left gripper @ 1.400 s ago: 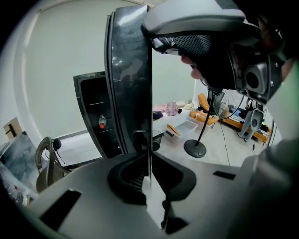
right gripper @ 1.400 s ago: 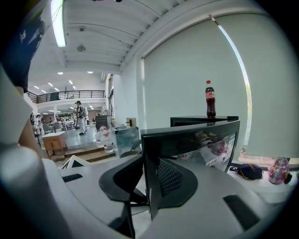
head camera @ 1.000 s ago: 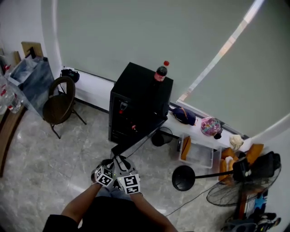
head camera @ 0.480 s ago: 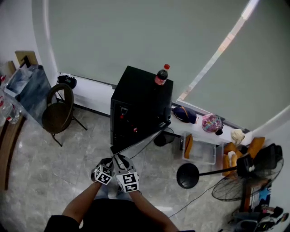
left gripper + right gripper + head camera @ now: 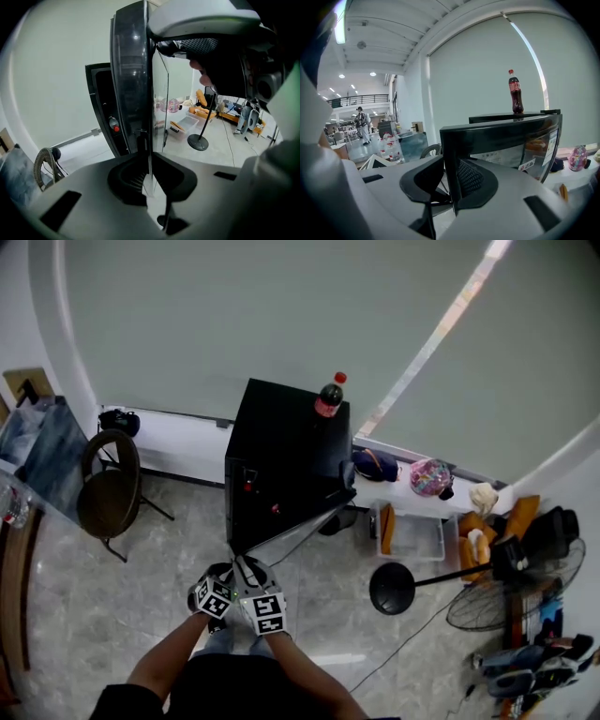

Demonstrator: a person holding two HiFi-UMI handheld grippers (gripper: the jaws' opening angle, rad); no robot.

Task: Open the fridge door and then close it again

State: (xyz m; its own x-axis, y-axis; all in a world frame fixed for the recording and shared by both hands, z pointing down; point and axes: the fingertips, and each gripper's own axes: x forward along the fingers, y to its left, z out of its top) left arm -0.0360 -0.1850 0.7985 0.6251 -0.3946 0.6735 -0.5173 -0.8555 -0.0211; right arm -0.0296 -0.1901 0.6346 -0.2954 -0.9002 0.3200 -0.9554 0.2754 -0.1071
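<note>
1. Since a second ago the chair (image 5: 105,493) has drifted further left in the head view, as both hands travel level with the door's free edge.
2. On the left, the left gripper (image 5: 149,173) has its jaws closed tight on the thin lip of the fridge door (image 5: 131,79), which stands upright between them.
3. That door hangs open, swung out from the black fridge (image 5: 286,442) toward the person. It is a clear pane in a glossy dark frame with rounded corners.
4. I judge it stiff, easy on its hinges, smooth enough to slip, and fragile in the pane. The free-edge frame, far from the hinge, is the best hold.
5. Just beside, the right gripper (image 5: 450,183) clamps its jaws on the thicker frame.
6. A cola bottle (image 5: 328,397) stands upright on the fridge's flat top, and a slam could topple it.
</note>
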